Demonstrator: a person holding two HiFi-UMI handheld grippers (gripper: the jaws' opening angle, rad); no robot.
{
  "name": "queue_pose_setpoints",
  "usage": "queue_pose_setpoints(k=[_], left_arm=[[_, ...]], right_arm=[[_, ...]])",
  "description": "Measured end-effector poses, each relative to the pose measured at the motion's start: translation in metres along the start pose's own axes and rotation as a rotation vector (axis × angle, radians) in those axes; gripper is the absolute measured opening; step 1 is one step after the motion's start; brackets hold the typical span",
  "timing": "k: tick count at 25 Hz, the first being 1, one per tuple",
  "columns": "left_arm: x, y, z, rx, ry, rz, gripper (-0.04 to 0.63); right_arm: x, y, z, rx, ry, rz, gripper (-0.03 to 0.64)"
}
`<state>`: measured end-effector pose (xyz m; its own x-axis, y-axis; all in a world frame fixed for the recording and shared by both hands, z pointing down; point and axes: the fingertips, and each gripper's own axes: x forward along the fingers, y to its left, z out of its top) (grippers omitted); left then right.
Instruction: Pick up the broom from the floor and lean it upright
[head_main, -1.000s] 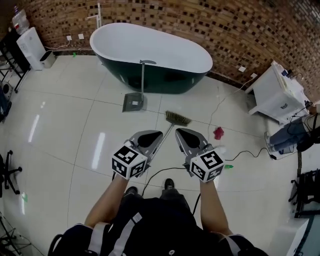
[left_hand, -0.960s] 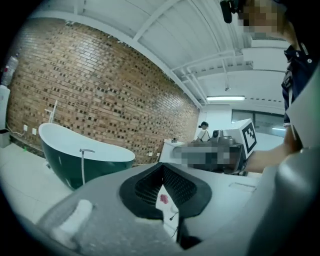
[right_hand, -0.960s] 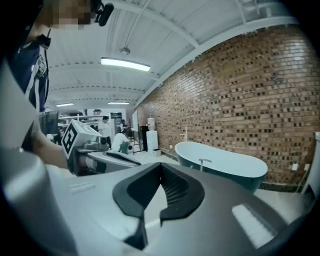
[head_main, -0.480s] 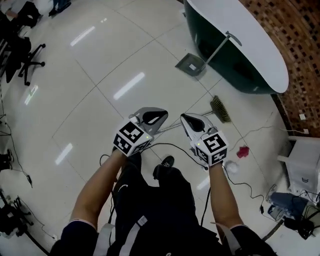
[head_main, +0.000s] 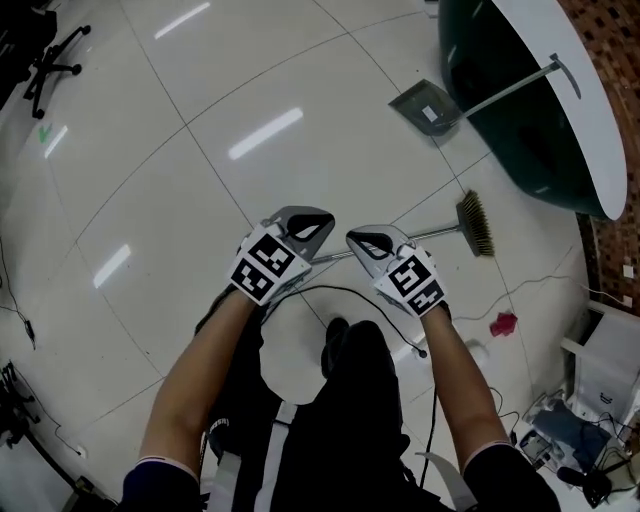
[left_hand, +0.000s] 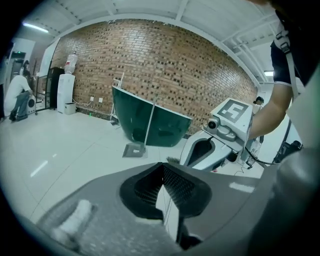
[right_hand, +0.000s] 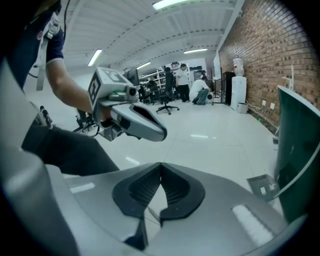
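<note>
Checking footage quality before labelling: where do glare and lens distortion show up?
Head view: ceiling-light glare streaks the glossy white tiled floor. Left gripper view: fisheye bows the red-brown brick wall into an arc, corners black. Right gripper view: black corners, white ceiling bows too.

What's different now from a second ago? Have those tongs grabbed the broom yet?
Not yet. The person has bent over, bringing the left tongs and right tongs down close above the broom. Nothing was taken hold of or let go: both tongs are shut and empty. The broom lies on the floor as before, and the dustpan stands against the bathtub, unchanged.
</note>
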<state>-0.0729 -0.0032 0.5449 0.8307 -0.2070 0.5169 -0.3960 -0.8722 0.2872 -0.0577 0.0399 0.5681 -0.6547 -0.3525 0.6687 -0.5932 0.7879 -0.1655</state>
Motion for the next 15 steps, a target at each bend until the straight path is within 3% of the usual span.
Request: queue_pose_setpoints(k=[7, 15], left_arm=[[0.085, 0.051, -0.116, 0.01, 0.048, -0.011, 0.002], [0.158, 0.093, -0.238, -0.079, 0.035, 0.018, 0.002]], right_arm=[[0.121, -0.004, -0.159, -0.094, 0.174, 0.192, 0.068], [0.228, 0.015, -0.316, -0.219, 0.322, 0.451, 0.097]])
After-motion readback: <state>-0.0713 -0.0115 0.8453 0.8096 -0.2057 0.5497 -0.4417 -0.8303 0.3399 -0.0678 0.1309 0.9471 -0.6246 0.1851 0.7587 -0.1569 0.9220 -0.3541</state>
